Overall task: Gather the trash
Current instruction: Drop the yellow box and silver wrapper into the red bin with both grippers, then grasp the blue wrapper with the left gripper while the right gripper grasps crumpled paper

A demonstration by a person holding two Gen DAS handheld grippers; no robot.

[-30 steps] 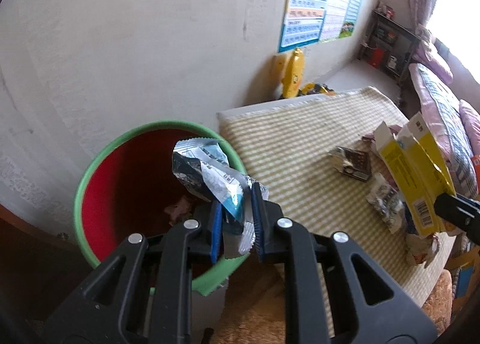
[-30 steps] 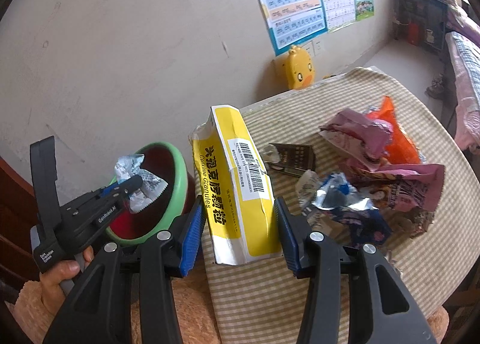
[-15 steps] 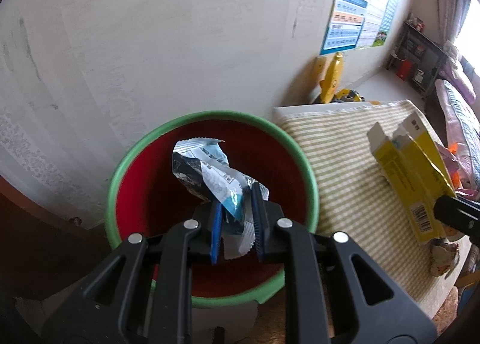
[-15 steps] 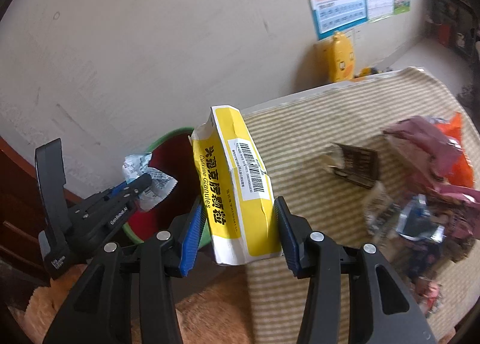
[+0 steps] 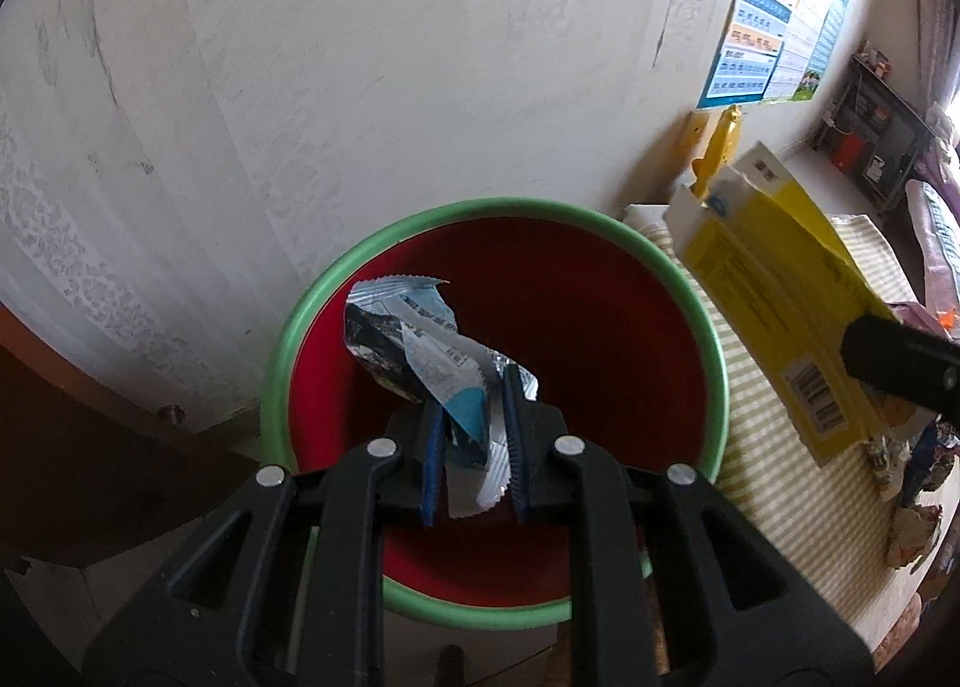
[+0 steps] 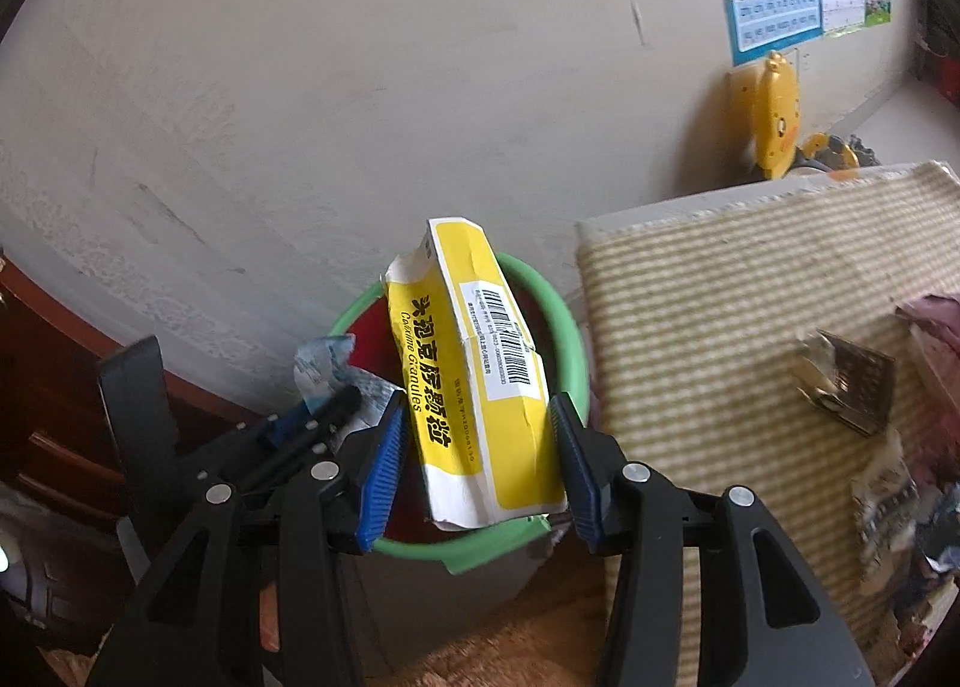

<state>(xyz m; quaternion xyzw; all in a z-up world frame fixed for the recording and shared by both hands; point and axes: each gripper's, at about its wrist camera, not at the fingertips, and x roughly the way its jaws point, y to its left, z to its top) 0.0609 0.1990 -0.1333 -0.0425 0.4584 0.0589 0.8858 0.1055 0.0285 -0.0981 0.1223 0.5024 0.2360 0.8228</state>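
My left gripper [image 5: 471, 417] is shut on a crumpled silver and blue wrapper [image 5: 414, 351], which hangs over the open mouth of the red bin with a green rim [image 5: 498, 207]. In the right wrist view my right gripper [image 6: 477, 465] is shut on a yellow and white medicine box [image 6: 474, 363], held above the same bin [image 6: 564, 327]. The left gripper with its wrapper [image 6: 324, 369] shows just left of the box. From the left wrist view the box [image 5: 774, 291] hovers at the bin's right edge.
A low table with a checked cloth [image 6: 720, 291] stands right of the bin, with a brown foil wrapper [image 6: 846, 381] and more wrappers at its right side. The white wall [image 5: 360, 57] rises behind the bin. A yellow duck toy [image 6: 777, 111] leans on the wall.
Both grippers have swung left from the table to above the bin, each keeping its hold. The bin now fills the middle of the left wrist view and sits behind the yellow box.
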